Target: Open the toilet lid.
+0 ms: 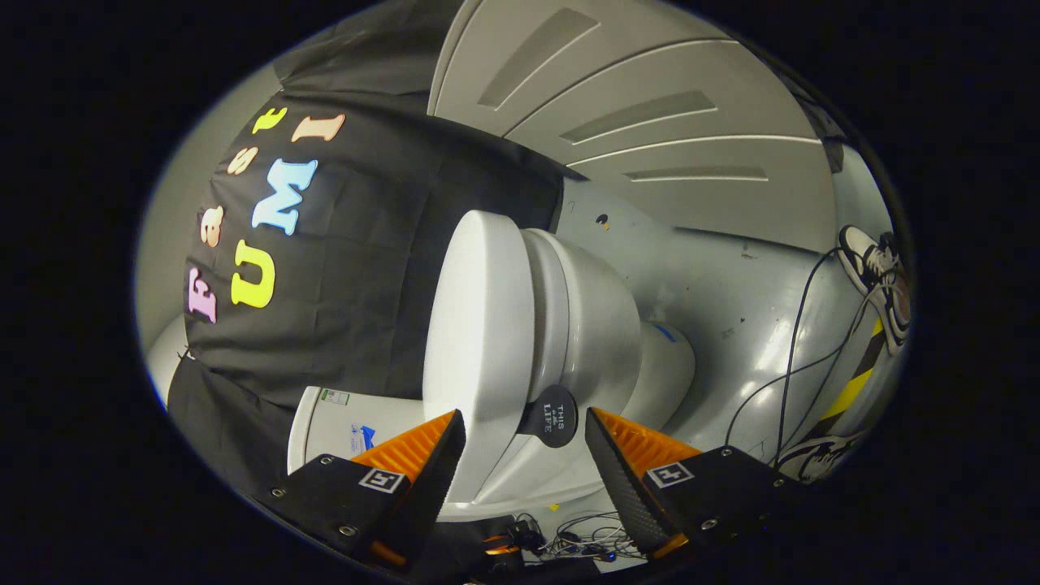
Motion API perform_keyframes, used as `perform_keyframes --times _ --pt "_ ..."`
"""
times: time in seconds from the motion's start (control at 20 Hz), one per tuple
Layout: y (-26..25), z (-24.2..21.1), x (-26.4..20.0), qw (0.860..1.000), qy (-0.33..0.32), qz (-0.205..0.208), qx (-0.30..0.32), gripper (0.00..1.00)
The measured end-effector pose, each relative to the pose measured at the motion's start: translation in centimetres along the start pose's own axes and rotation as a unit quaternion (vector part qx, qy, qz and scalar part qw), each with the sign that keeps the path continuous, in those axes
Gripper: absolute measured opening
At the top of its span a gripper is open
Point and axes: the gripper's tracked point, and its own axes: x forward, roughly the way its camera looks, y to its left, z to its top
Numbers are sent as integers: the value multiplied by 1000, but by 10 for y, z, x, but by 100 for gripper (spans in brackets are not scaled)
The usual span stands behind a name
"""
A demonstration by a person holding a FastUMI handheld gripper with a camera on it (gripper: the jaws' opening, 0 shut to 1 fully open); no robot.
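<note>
The view is rolled on its side, so the floor lies to the right. The white toilet lid [475,325] lies flat on the seat and bowl [589,325], its top facing the black cloth. A round black tab [551,416] sticks out at the lid's rim. My gripper [526,435] is open, its fingers spread wide. The lid's rim and the black tab sit between the fingertips [452,435], just ahead of them, and I see no touch. The white tank [333,422] shows beyond the left finger.
The grey floor [731,301] carries black cables [792,357] and a yellow-and-black stripe [853,386]. A person's shoes [873,264] stand at the far side. Grey panelled wall [650,122] rises behind the toilet. Loose wires [581,540] lie below the fingers.
</note>
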Motion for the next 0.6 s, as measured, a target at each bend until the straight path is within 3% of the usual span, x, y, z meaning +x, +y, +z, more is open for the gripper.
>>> perform_keyframes --times 0.1,0.6 --pt "-1 1 6 1000 -2 15 15 85" --pt "-14 -1 25 999 -7 40 35 27"
